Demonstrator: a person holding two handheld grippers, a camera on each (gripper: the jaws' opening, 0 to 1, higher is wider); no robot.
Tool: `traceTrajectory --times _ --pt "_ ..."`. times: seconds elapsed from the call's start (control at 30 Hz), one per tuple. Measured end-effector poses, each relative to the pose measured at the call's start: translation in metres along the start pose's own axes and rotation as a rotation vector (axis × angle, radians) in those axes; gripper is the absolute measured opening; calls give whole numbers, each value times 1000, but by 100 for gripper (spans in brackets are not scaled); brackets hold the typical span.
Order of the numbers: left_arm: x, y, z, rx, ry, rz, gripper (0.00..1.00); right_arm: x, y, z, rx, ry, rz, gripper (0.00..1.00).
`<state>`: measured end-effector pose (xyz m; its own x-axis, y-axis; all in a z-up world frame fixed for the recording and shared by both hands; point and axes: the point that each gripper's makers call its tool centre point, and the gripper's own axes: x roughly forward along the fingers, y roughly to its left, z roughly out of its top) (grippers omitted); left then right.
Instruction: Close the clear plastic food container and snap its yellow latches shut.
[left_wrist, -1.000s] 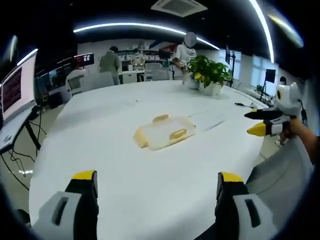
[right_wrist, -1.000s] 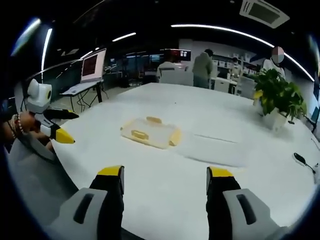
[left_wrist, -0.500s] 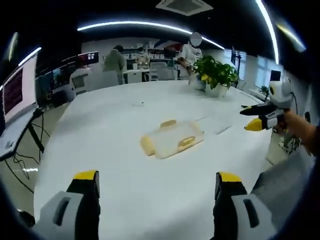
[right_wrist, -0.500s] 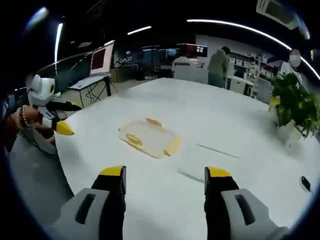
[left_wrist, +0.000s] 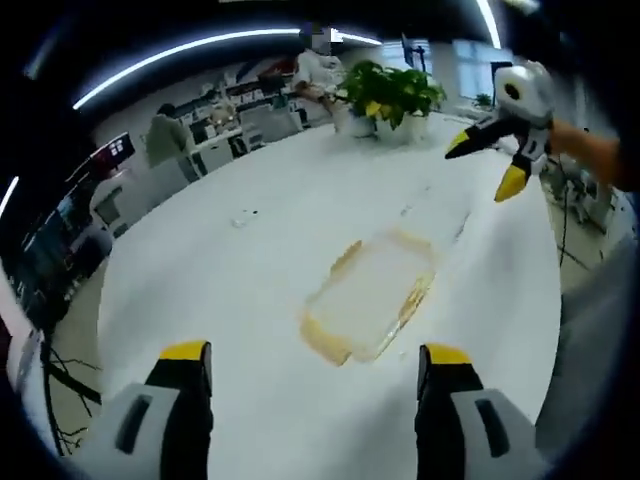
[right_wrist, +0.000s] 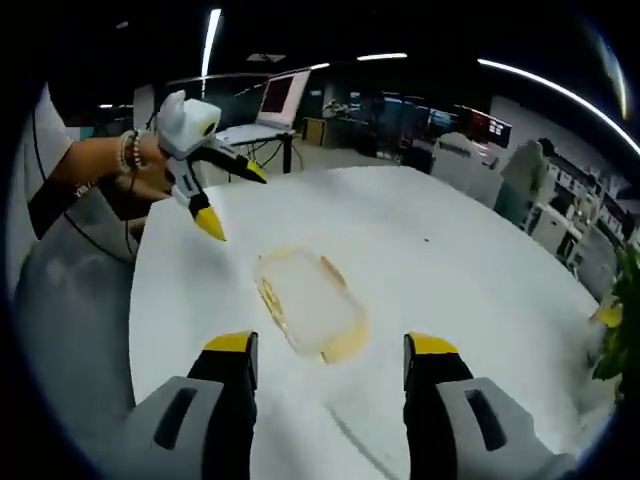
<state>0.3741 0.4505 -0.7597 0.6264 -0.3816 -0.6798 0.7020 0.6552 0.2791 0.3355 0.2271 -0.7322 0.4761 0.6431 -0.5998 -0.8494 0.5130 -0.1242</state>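
A clear plastic food container (left_wrist: 372, 297) with yellow latches lies flat on the white table (left_wrist: 230, 300), its lid on. In the left gripper view my left gripper (left_wrist: 312, 372) is open, its yellow-tipped jaws just short of the container. My right gripper (left_wrist: 488, 162) hangs open above the table's right side there. In the right gripper view the container (right_wrist: 307, 300) lies just beyond my open right gripper (right_wrist: 325, 358). My left gripper (right_wrist: 228, 196), held by a hand with a beaded bracelet, hovers open to the container's upper left.
A potted green plant (left_wrist: 393, 98) stands at the table's far side. People sit and stand at desks (left_wrist: 210, 135) beyond it. A monitor on a stand (right_wrist: 275, 100) is off the table's edge. The white table (right_wrist: 430, 260) stretches wide around the container.
Both views have swung and closed in on the container, which now looks larger and nearer. Each gripper has risen and moved inward over the table. The container has stayed put.
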Motion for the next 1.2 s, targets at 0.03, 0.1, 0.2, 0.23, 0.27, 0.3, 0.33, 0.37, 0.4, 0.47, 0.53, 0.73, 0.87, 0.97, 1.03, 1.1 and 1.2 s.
traceTrajectory --times 0.03,0.1,0.2,0.23,0.27,0.3,0.33,0.37,0.4,0.47,0.53,0.73,0.87,0.97,1.03,1.1,1.2 --pt "5 6 1 13 4 14 84 4 -3 1 -10 15 12 59" --pt "13 11 7 8 -34 4 87 14 -6 0 -98 64 59 60" --pt "26 6 7 -59 -21 -93 84 27 -10 -5 -196 132 106 59" --pt "29 7 4 -32 4 -101 84 34 -10 -6 -220 150 135 59" --pt "35 11 5 35 2 -98 84 38 -10 -6 -233 160 148 58" --pt "38 11 6 76 -2 -108 83 45 -8 -8 -251 179 179 58" --pt "41 11 4 102 9 -122 82 47 -8 -9 -255 186 187 58" --pt "45 6 0 129 36 -161 81 54 -8 -12 -272 209 204 57" --pt "48 4 -2 140 46 -181 81 58 -7 -14 -282 222 220 57" --pt "54 -5 -4 175 54 -244 81 69 -7 -18 -282 237 238 57" --pt "61 -11 -7 220 71 -296 80 77 -8 -21 -277 248 255 57" --pt "78 -19 -9 294 98 -393 73 89 -8 -38 -308 330 314 56" --pt "80 -28 -14 303 121 -476 75 90 -11 -47 -321 378 343 56" --pt "83 -29 -22 330 151 -498 72 93 -11 -51 -330 406 366 55" --pt "84 -31 -25 335 162 -522 72 96 -12 -53 -348 426 379 54" --pt "84 -36 -22 306 154 -555 71 99 -11 -56 -339 445 389 54" --pt "85 -38 -21 345 155 -582 67 102 -10 -66 -367 503 415 54"
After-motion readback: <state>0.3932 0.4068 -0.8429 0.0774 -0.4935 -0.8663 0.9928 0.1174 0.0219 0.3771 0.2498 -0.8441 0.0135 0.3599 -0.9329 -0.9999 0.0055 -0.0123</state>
